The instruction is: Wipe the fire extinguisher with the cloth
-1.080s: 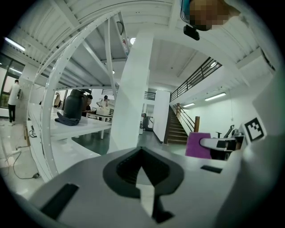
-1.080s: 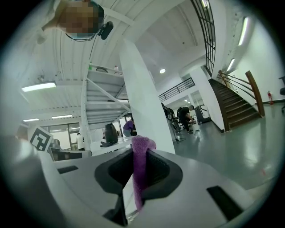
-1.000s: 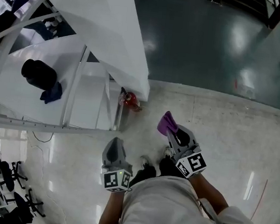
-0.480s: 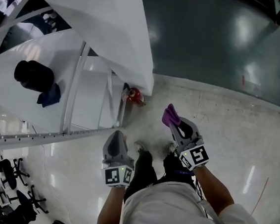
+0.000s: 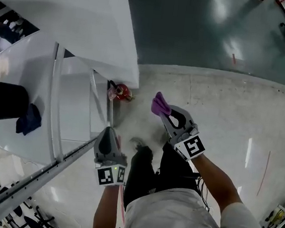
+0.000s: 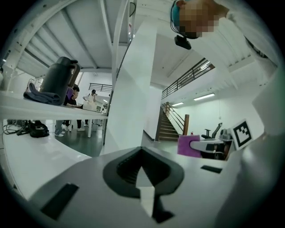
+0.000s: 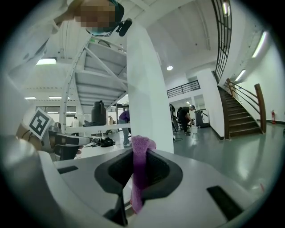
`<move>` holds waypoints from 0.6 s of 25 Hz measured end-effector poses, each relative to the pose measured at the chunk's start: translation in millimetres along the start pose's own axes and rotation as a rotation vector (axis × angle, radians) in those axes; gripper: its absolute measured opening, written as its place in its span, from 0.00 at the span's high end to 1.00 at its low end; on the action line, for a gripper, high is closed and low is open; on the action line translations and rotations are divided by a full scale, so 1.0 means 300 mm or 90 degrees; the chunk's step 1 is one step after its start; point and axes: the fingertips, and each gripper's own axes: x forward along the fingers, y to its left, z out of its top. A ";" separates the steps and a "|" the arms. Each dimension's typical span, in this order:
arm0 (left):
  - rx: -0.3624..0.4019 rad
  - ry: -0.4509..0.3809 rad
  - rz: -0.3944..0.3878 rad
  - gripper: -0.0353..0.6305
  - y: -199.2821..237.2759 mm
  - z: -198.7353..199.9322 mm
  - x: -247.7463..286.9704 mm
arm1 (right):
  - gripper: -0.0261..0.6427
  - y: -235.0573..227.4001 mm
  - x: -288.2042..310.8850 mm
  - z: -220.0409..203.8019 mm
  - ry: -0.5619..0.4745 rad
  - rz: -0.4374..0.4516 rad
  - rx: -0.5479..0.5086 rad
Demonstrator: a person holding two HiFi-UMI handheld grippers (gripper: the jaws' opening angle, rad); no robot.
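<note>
Right hand-held gripper (image 7: 136, 155) clamps cloth (image 7: 141, 145); only head view shows extinguisher (image 5: 122, 92).

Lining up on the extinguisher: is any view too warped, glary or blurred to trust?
Head view: fire extinguisher small and soft, glare patches on dark floor. Both gripper views: heavy fisheye bending, dark corners; right gripper view shows the cloth sharply.

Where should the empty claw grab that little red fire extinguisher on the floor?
Probably by the dark top of the fire extinguisher, coming from the open side. It stands right beside the white pillar, so that side is blocked. The left claw is shut and would need opening first.
</note>
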 end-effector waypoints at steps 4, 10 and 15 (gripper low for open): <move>0.014 -0.007 0.018 0.94 0.048 -0.130 0.094 | 0.88 -0.044 0.092 -0.159 0.021 0.027 -0.002; 0.024 -0.009 0.019 0.94 0.134 -0.456 0.293 | 0.88 -0.135 0.267 -0.512 0.026 0.056 0.018; 0.032 -0.014 0.050 0.94 0.170 -0.734 0.423 | 0.88 -0.207 0.385 -0.842 0.037 0.078 0.024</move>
